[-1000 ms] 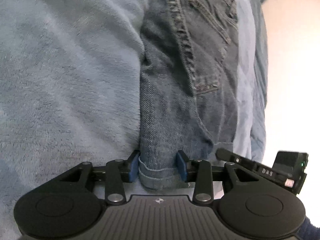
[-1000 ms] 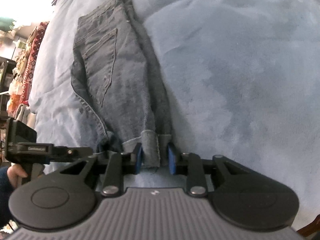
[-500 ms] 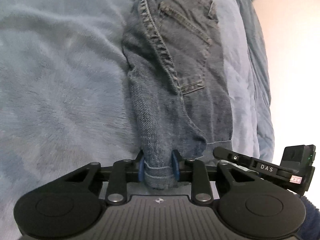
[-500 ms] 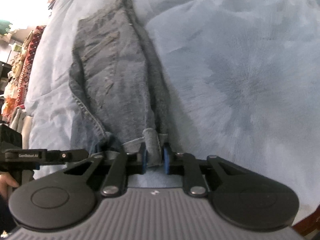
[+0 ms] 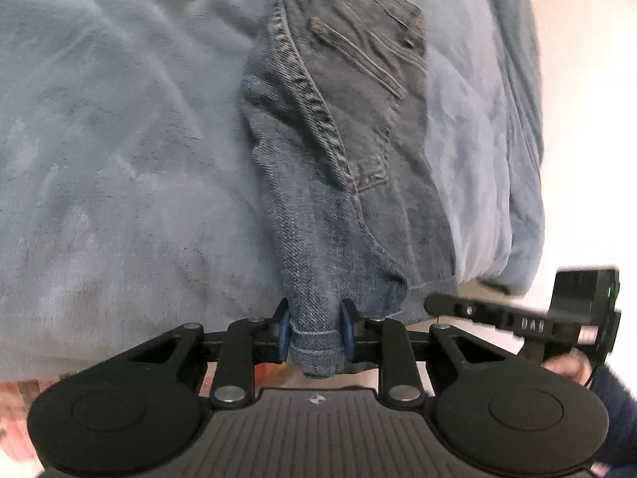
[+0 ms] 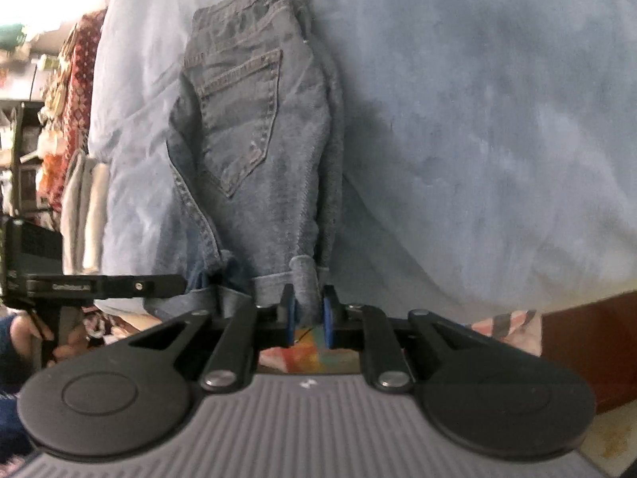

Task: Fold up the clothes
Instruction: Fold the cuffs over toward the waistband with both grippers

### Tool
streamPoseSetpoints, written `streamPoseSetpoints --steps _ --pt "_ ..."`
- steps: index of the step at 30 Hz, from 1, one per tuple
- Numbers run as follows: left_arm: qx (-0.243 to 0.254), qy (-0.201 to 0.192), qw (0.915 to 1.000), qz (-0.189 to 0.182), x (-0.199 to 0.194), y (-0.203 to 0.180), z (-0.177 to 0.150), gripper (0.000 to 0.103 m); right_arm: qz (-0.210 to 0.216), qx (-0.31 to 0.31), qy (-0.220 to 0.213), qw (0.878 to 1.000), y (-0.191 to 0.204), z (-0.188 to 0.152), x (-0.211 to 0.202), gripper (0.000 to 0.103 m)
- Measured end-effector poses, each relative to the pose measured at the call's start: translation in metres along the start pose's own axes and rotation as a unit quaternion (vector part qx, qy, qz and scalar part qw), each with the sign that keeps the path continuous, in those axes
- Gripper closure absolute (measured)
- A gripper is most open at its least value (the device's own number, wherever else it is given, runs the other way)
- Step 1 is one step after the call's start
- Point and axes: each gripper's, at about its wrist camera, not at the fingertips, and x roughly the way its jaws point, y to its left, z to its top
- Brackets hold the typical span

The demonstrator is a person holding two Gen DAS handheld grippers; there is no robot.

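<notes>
Jeans (image 5: 342,183): lie lengthwise on the blue blanket (image 5: 119,159) ahead of both grippers, hem end nearest us, waistband farthest away.
Left gripper (image 5: 314,328): we have just been closing its jaws; the blue pads now pinch the rolled hem of one leg.
Right gripper (image 6: 308,310): likewise just closing, now clamped on the other hem cuff, which bunches between the pads.
Step in hand: we judge this the lift of the leg ends, to carry them toward the waistband for a fold.
Doing it well: we should keep both hems level and taut, so the denim doubles flat without twisting.
Around us: patterned cloth (image 6: 294,354) shows below the right gripper; cluttered shelves (image 6: 40,119) stand off to its left.
In the way: nothing lies on the blanket ahead of the jeans.
</notes>
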Motion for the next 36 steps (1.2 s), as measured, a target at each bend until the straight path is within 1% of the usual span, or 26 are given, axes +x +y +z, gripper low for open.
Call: streamPoseSetpoints --steps 3,5,7,9,11,14,17,19,21,24,25,28,30,32,33,34,35,36 --pt "-0.011 0.0 0.9999 0.005 -0.008 -0.012 0.021 0.079 -0.008 -0.01 -0.024 1.0 0.017 0.016 -0.01 0.089" --pt "-0.008 0.007 0.9999 0.012 -0.012 -0.028 0.039 0.079 -0.005 -0.016 -0.036 0.999 0.035 0.033 -0.018 0.089" --pt "-0.014 0.022 0.9995 0.017 -0.017 -0.04 0.056 0.079 -0.003 -0.014 -0.043 0.999 0.049 0.052 -0.024 0.089" --pt "-0.021 0.029 0.9993 0.013 -0.021 -0.046 0.073 0.079 0.005 -0.009 -0.053 0.999 0.059 0.072 -0.03 0.089" --pt "-0.046 0.033 0.9984 0.003 -0.023 -0.047 0.093 0.079 0.009 -0.001 -0.063 0.998 0.065 0.091 -0.035 0.089" --pt "-0.085 0.022 0.9961 -0.015 -0.033 -0.039 0.122 0.08 0.018 0.009 -0.082 0.996 0.073 0.12 -0.04 0.089" --pt "-0.125 0.002 0.9918 -0.027 -0.037 -0.023 0.149 0.08 0.017 0.015 -0.106 0.994 0.072 0.154 -0.041 0.089" --pt "-0.145 -0.002 0.989 -0.03 -0.03 -0.016 0.166 0.081 0.015 0.021 -0.117 0.993 0.072 0.172 -0.036 0.089" --pt "-0.172 -0.006 0.9844 -0.034 -0.018 -0.009 0.18 0.081 0.01 0.027 -0.127 0.991 0.069 0.191 -0.027 0.089" --pt "-0.178 -0.007 0.9835 -0.035 -0.004 -0.005 0.2 0.081 0.001 0.031 -0.141 0.989 0.062 0.216 -0.012 0.089" --pt "-0.186 -0.007 0.9817 -0.038 0.0 -0.001 0.205 0.081 -0.005 0.029 -0.146 0.989 0.061 0.222 -0.006 0.089" --pt "-0.222 -0.005 0.9743 -0.041 0.013 0.014 0.222 0.081 -0.017 0.025 -0.159 0.987 0.057 0.236 0.011 0.089" --pt "-0.228 0.004 0.9727 -0.043 0.021 0.019 0.231 0.081 -0.012 0.023 -0.177 0.984 0.052 0.242 0.019 0.089" --pt "-0.225 0.018 0.9732 -0.044 0.026 0.019 0.236 0.081 -0.026 -0.005 -0.193 0.981 0.056 0.242 0.023 0.084" --pt "-0.22 0.026 0.9743 -0.043 0.026 0.017 0.238 0.081 -0.042 -0.039 -0.199 0.978 0.066 0.239 0.021 0.082" --pt "-0.214 0.034 0.9753 -0.042 0.027 0.016 0.24 0.082 -0.058 -0.073 -0.204 0.974 0.075 0.236 0.018 0.077" --pt "-0.207 0.041 0.9765 -0.041 0.026 0.013 0.242 0.081 -0.072 -0.109 -0.209 0.969 0.085 0.232 0.015 0.075" --pt "-0.199 0.046 0.9782 -0.038 0.023 0.009 0.244 0.08 -0.075 -0.152 -0.215 0.962 0.099 0.223 0.008 0.075"
